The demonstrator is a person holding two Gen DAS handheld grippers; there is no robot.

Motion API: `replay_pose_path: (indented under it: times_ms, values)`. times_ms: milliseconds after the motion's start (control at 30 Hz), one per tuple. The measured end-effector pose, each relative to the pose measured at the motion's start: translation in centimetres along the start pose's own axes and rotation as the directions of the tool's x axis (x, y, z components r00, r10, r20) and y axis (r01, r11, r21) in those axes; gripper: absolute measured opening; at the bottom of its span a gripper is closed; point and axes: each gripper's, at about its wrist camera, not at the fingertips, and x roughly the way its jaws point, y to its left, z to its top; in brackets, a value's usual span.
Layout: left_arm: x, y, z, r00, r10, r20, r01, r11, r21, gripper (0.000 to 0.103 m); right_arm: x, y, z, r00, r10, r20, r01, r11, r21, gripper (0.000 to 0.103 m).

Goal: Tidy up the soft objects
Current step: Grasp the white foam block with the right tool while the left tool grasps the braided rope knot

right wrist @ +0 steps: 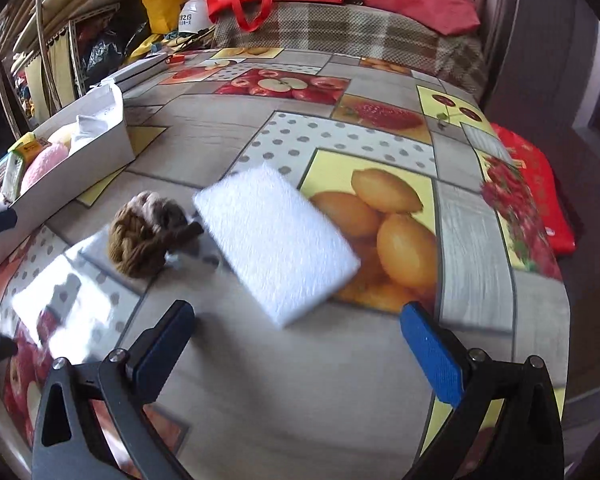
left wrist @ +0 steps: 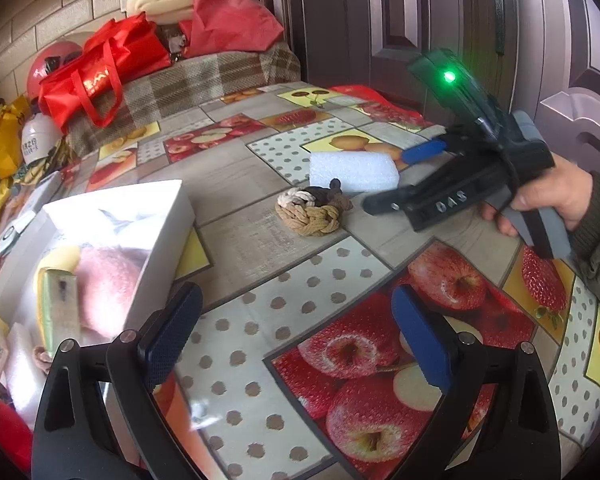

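Pink plush (left wrist: 108, 280) inside white box (left wrist: 168, 216)

**White foam ahead of my open right fingers**

My right gripper (right wrist: 296, 348) is spread wide, blue pads empty, above the fruit-printed tablecloth (right wrist: 380, 92). A white rectangular foam block (right wrist: 276, 240) lies at twelve o'clock. A braided brown rope knot (right wrist: 144, 236) sits at ten o'clock, beside it. A white cardboard box (right wrist: 96, 148) holding pink soft items stands further left.

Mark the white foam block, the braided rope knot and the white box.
white foam block (right wrist: 276, 240), right wrist view, top face centre.
braided rope knot (left wrist: 314, 210), left wrist view, tan braid.
white box (left wrist: 160, 232), left wrist view, outer side wall.
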Motion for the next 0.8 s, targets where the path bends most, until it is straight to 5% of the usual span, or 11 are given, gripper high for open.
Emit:
replay_pose_path:
  times_ms: [300,433,600,800]
  values:
    - [1.1,-0.8,0.3,0.999,-0.019,-0.043,0.02,0.999,0.028,0.096,1.4,0.7,1.9,0.998,0.061,-0.001,-0.061,0.996,-0.063,0.1]
    - [1.8,-0.4,1.3,1.0,-0.009,-0.029,0.009,1.0,0.001,0.096,-0.2,1.2,0.9,0.997,0.071,0.031,-0.068,0.995,-0.068,0.06]
    - [3.7,-1.0,3.4,1.0,0.031,-0.007,-0.03,0.999,0.019,0.096,-2.0,-1.3,-1.2,0.999,-0.013,0.052,0.007,0.994,0.107,0.06]
    - [7.0,-2.5,5.6,0.994,0.098,-0.039,-0.094,0.992,0.083,0.096,-2.9,-3.7,-1.8,0.995,0.022,0.101,-0.047,0.969,0.244,0.06]
